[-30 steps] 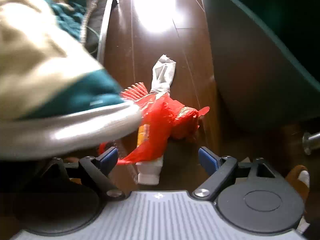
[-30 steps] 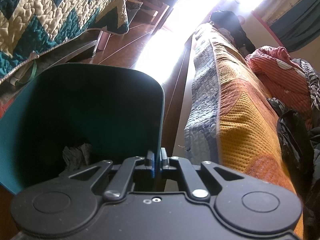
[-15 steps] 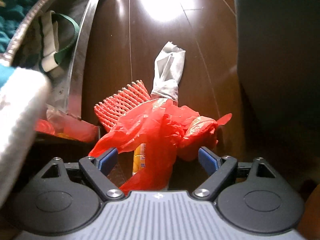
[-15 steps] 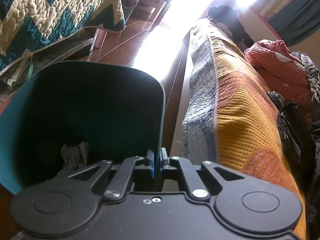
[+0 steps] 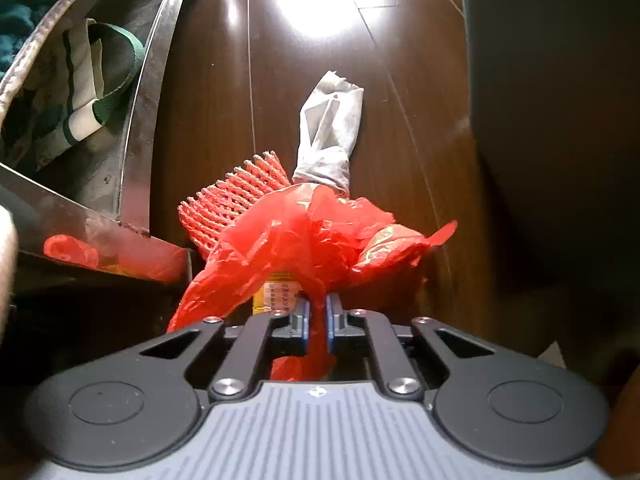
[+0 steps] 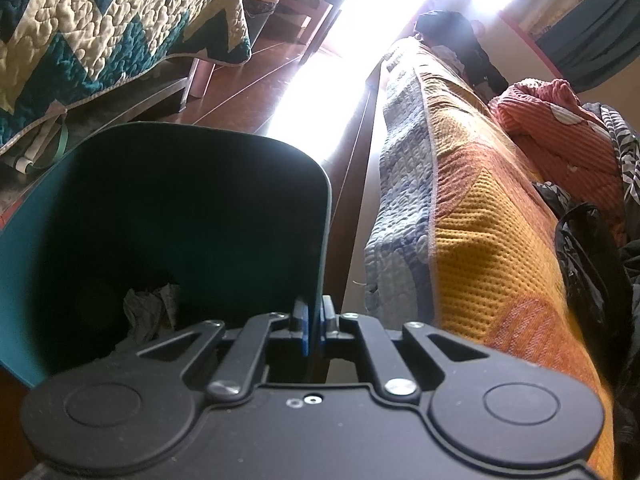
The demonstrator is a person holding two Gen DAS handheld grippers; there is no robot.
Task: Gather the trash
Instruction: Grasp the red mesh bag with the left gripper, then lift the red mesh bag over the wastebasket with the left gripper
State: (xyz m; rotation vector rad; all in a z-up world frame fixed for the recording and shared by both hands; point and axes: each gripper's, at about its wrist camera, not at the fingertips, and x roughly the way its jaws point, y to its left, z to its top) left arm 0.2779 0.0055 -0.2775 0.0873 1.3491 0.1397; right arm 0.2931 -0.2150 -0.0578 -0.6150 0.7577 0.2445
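Note:
A crumpled red plastic bag (image 5: 316, 236) lies on the dark wooden floor, and my left gripper (image 5: 317, 316) is shut on a fold of it. A yellow-labelled tube (image 5: 278, 292) lies partly hidden under the bag. Behind the bag are a red foam net (image 5: 232, 196) and a grey crumpled wrapper (image 5: 330, 140). In the right wrist view my right gripper (image 6: 314, 328) is shut on the rim of a teal trash bin (image 6: 168, 208). Crumpled paper (image 6: 150, 310) lies inside the bin.
A metal bed frame (image 5: 148, 92) with a green strap (image 5: 116, 64) beneath it borders the trash on the left. The bin's dark wall (image 5: 560, 120) stands to the right. A zigzag quilt (image 6: 100, 40) covers the left bed, an orange blanket (image 6: 480, 220) the right one.
The left gripper sank toward the red bag, then its jaws closed from wide open onto the bag. The quilt edge slid out of its view. The right gripper and bin stayed still.

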